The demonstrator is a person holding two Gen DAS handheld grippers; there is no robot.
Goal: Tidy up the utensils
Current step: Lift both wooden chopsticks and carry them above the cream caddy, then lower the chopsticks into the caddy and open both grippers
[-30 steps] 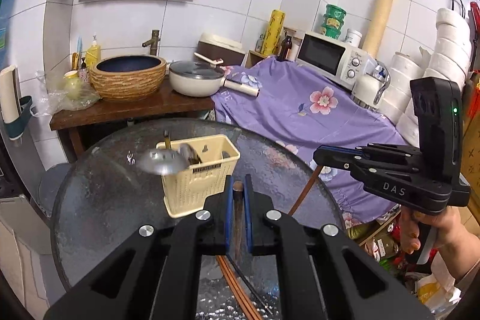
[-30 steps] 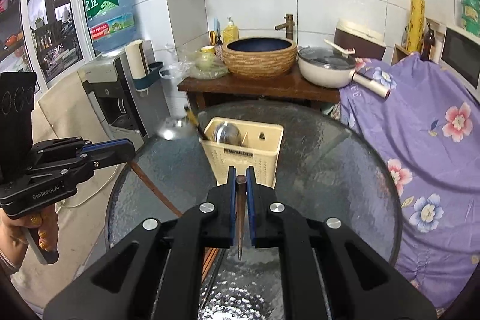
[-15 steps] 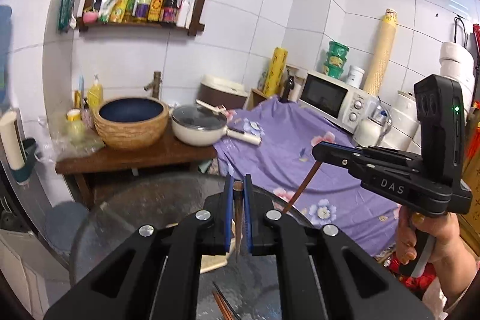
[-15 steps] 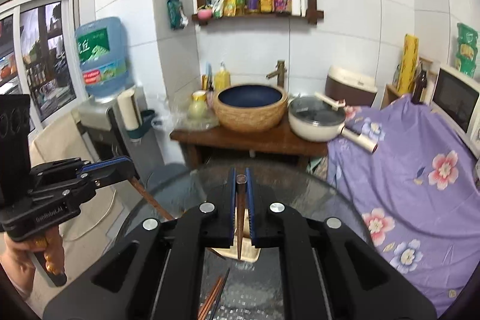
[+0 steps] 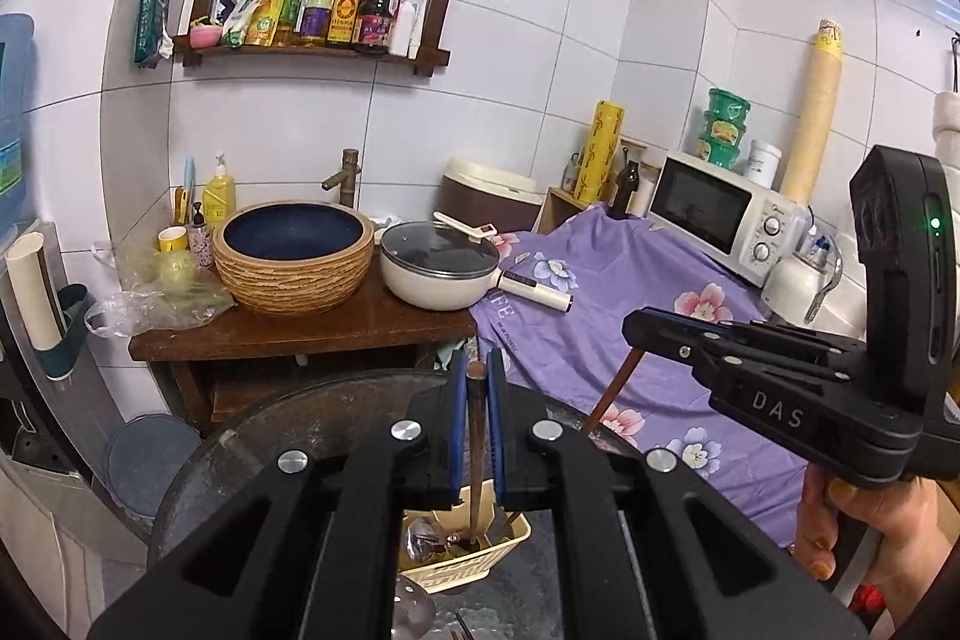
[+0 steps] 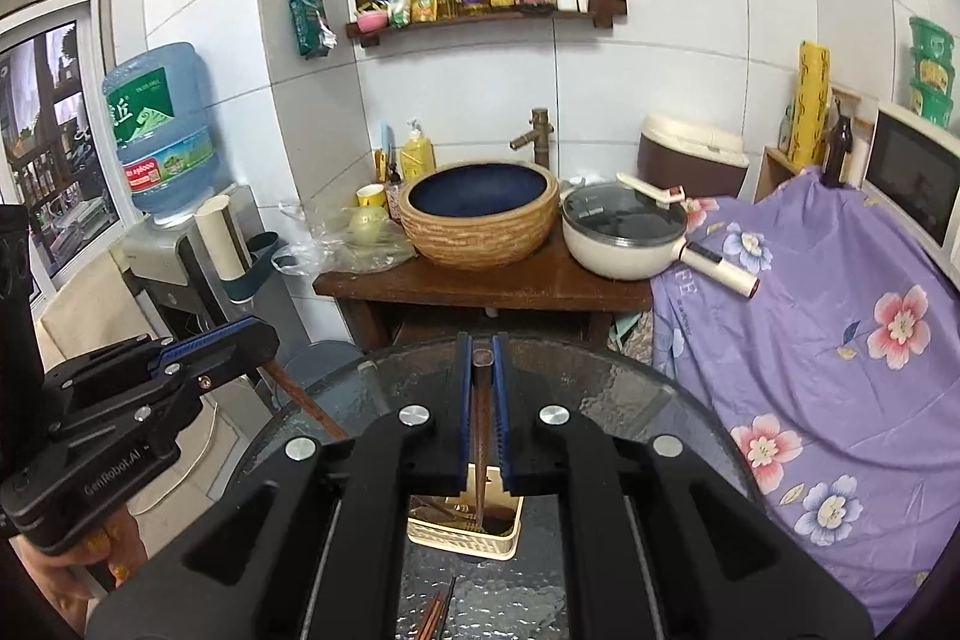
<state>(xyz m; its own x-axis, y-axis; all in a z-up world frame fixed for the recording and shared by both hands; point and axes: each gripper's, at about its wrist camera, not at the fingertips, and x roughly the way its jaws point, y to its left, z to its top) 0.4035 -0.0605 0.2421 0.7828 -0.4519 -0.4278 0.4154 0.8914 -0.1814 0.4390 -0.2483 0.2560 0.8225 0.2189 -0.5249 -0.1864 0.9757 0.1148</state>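
You are clamping one dark brown wooden chopstick in each gripper: the left gripper (image 5: 475,382) is pinching the left chopstick (image 5: 476,448) between its blue pads, and the right gripper (image 6: 482,358) is pinching the right chopstick (image 6: 482,436) the same way, each stick's squared butt end showing at the fingertips and its slim shaft hanging down toward the table. Both sticks are pointing into the cream slotted utensil basket (image 6: 462,535), which is standing on the round textured glass table (image 6: 630,400) directly below your jaws; whether the tips are touching the basket cannot be told. Inside the basket a metal spoon (image 5: 423,541) and other dark utensils are lying partly hidden by the gripper bodies. More loose chopsticks (image 6: 437,613) are lying on the glass nearer you than the basket. Seen from the left wrist view, your right hand (image 5: 864,526) is gripping the right tool's handle. Beyond the table, a woven-sided basin (image 6: 480,214) and a lidded cream pan (image 6: 624,232) are sitting on a wooden stand, beside a purple flowered cloth (image 6: 840,340) and a microwave (image 5: 714,214).
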